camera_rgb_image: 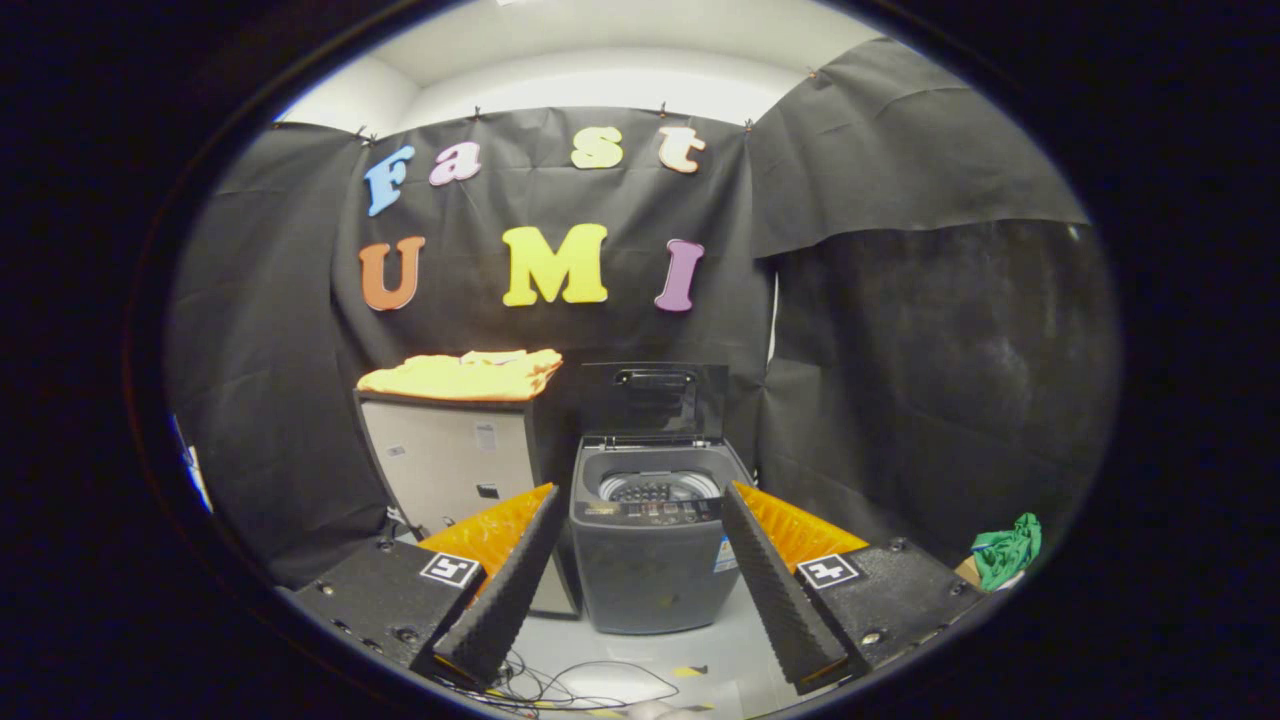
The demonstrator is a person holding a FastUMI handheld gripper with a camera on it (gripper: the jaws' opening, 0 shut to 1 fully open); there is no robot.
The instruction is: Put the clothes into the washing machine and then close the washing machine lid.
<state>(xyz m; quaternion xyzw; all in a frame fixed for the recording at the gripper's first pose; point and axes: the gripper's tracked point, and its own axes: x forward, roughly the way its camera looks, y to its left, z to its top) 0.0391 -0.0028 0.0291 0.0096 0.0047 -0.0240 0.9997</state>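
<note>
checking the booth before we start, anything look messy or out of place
A green cloth lies crumpled low by the booth wall, right of the washer. Loose cables trail on the floor ahead of the open gripper. The yellow clothes sit neatly folded.

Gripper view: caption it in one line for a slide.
Open gripper faces a top-load washing machine with its lid raised; yellow clothes lie folded on the cabinet beside it.

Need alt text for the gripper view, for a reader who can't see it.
The gripper is open and holds nothing, its fingers spread either side of a dark top-loading washing machine just ahead, whose lid stands raised. Yellow clothes lie folded on a cabinet beside the machine, and a green cloth sits off to the other side.
</note>
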